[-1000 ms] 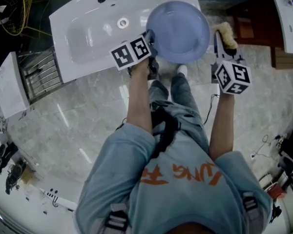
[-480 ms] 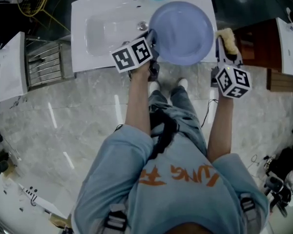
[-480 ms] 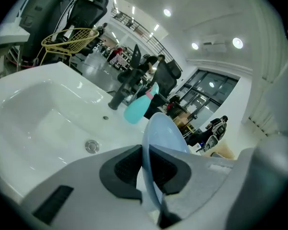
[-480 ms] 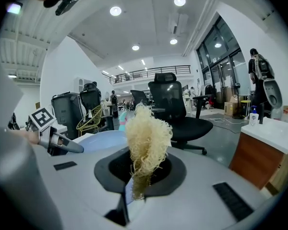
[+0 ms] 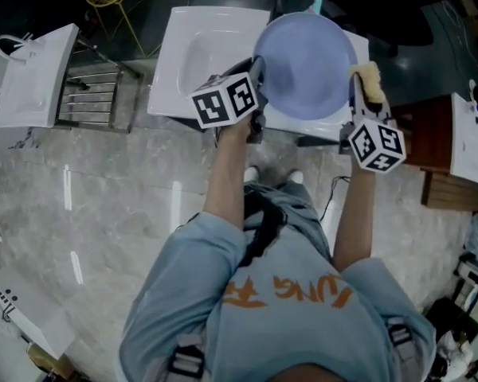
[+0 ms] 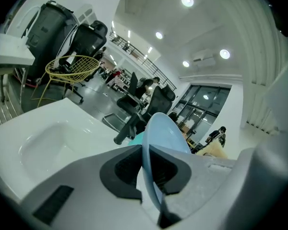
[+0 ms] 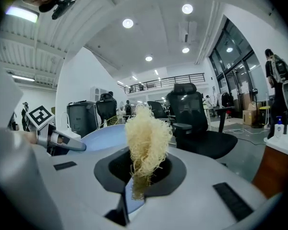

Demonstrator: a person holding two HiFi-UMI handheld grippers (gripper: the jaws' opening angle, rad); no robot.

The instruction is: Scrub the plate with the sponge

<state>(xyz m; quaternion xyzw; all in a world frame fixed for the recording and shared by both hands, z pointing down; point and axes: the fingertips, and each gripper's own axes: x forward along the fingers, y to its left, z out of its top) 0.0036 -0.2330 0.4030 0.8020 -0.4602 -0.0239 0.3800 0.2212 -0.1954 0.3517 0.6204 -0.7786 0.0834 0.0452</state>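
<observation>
1. Over the sink, the plate faces up, and the sponge sits just beside its right rim, a short sideways sweep away.
2. Left gripper: jaws nearly together, clamped on the plate's left rim.
3. Right gripper: jaws pinched on the sponge, tuft sticking out ahead.

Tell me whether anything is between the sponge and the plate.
Nothing visible. The right gripper holds the sponge right beside the rim of the plate, which the left gripper clamps by its edge.
</observation>
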